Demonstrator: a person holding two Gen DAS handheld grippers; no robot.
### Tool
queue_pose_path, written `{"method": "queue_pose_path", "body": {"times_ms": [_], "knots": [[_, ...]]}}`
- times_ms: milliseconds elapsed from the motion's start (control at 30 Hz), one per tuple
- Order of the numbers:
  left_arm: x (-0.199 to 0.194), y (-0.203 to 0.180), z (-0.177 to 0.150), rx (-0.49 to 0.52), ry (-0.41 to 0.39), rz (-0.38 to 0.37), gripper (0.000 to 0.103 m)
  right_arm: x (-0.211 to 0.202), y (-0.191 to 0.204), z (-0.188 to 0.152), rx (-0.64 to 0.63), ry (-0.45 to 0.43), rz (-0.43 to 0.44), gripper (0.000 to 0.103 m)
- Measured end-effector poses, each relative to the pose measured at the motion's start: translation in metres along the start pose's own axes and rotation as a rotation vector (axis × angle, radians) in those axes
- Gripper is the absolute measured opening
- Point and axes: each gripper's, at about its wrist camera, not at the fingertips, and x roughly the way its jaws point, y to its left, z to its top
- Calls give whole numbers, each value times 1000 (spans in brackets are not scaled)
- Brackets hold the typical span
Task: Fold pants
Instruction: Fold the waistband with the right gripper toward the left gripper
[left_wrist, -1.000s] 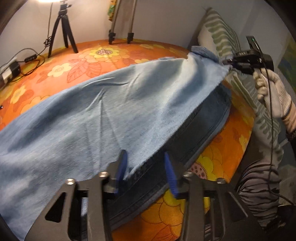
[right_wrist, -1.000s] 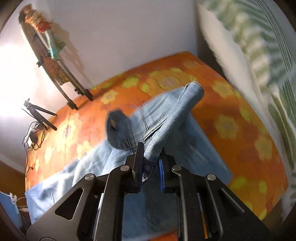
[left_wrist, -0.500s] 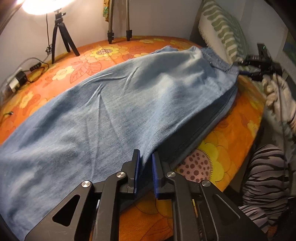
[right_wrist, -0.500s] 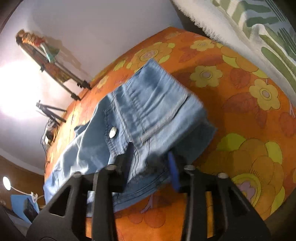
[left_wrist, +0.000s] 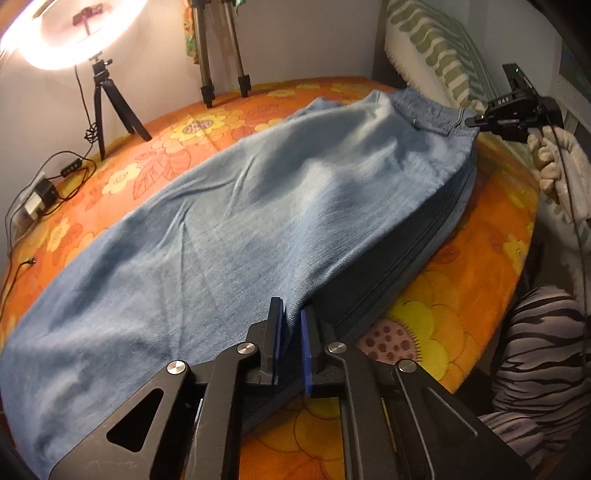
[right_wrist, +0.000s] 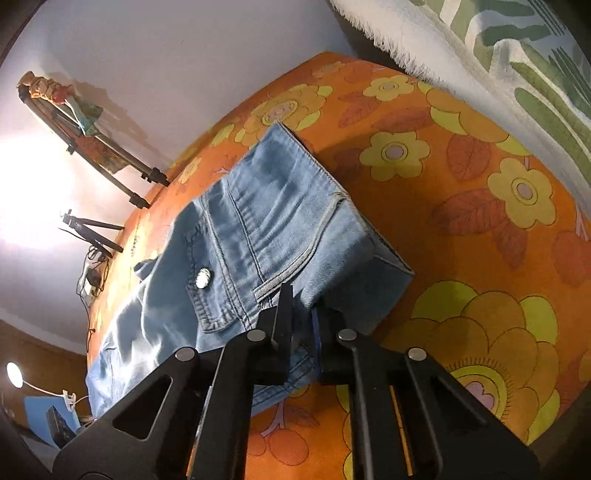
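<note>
**Both grippers pinch the jeans on the floral cloth**

The jeans (left_wrist: 236, 236) lie stretched across the orange floral cloth (left_wrist: 480, 280), folded lengthwise, one leg over the other. The left gripper (left_wrist: 291, 332) has its fingers closed on the jeans' near edge, partway along the leg. The right gripper (right_wrist: 301, 314) is clamped on the waistband, just beside the metal button (right_wrist: 203, 277). A ring light (left_wrist: 74, 33) on a tripod (left_wrist: 110, 107) stands beyond the jeans, at the cloth's far edge. A striped pillow (left_wrist: 439, 62) leans by the waistband end.
</note>
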Motion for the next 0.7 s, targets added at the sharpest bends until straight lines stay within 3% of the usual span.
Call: {"method": "queue_pose_path", "body": {"times_ms": [233, 433, 633, 667, 700], "knots": [[-15, -7, -9, 30, -7, -39, 7, -31, 14, 1, -58, -41, -6, 6], [0, -13, -18, 41, 41, -45, 7, -6, 0, -9, -65, 29, -93, 6], [-5, -10, -25, 15, 70, -56, 23, 7, -13, -17, -68, 76, -144, 6], [-8, -10, -28, 10, 68, -55, 27, 7, -14, -16, -65, 87, -147, 8], [-13, -7, -31, -4, 62, -57, 31, 6, -16, -15, -60, 89, -152, 17]]}}
